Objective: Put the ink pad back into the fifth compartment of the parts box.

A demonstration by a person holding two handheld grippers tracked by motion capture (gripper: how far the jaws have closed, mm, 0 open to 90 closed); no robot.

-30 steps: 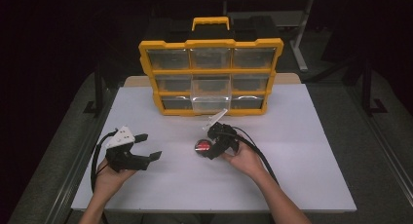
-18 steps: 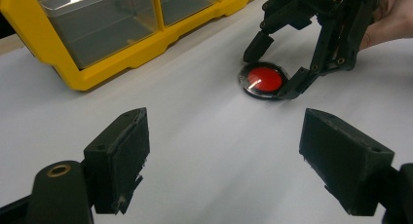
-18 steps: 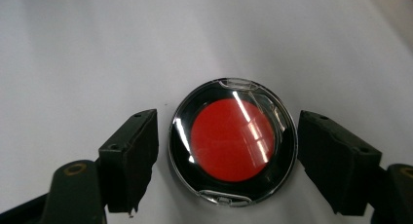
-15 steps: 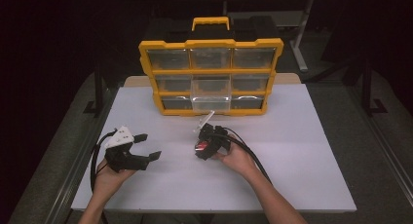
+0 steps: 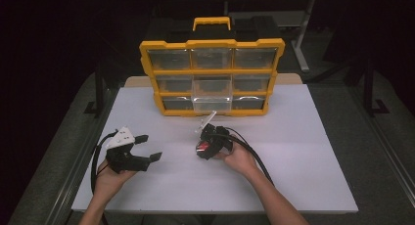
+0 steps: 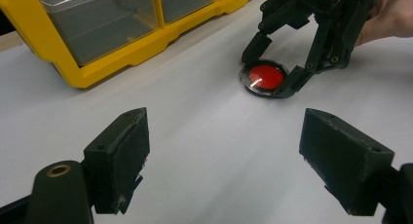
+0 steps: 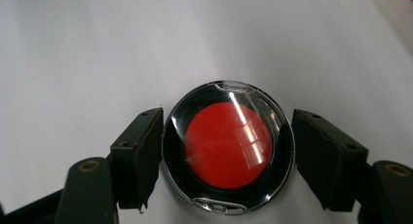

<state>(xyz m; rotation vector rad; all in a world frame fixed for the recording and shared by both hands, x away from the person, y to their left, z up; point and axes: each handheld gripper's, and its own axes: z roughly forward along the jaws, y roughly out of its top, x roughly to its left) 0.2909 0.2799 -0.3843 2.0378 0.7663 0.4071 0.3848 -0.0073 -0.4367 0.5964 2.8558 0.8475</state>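
Note:
A round red disc in a clear, black-rimmed case [image 7: 226, 151] lies flat on the white table [image 5: 303, 156]. My right gripper [image 7: 228, 136] points down over it. Its jaws have just been closing, the disc is between them, and both pads touch the rim. The high view has this gripper [image 5: 203, 147] at the table's middle, in front of the organizer. In the left gripper view the right gripper [image 6: 270, 70] straddles the disc [image 6: 263, 77]. My left gripper [image 5: 149, 146] rests at the left, open, with nothing between its pads [image 6: 122, 156].
A yellow organizer [image 5: 210, 71] with clear drawers stands upright at the table's back. Its lower middle drawer [image 5: 211, 95] is pulled out a little toward me. Black cables trail from both grippers. The surroundings are dark.
The right gripper has shifted slightly left and tipped down over the red disc, its jaws narrowing around it. The left gripper has stayed where it was.

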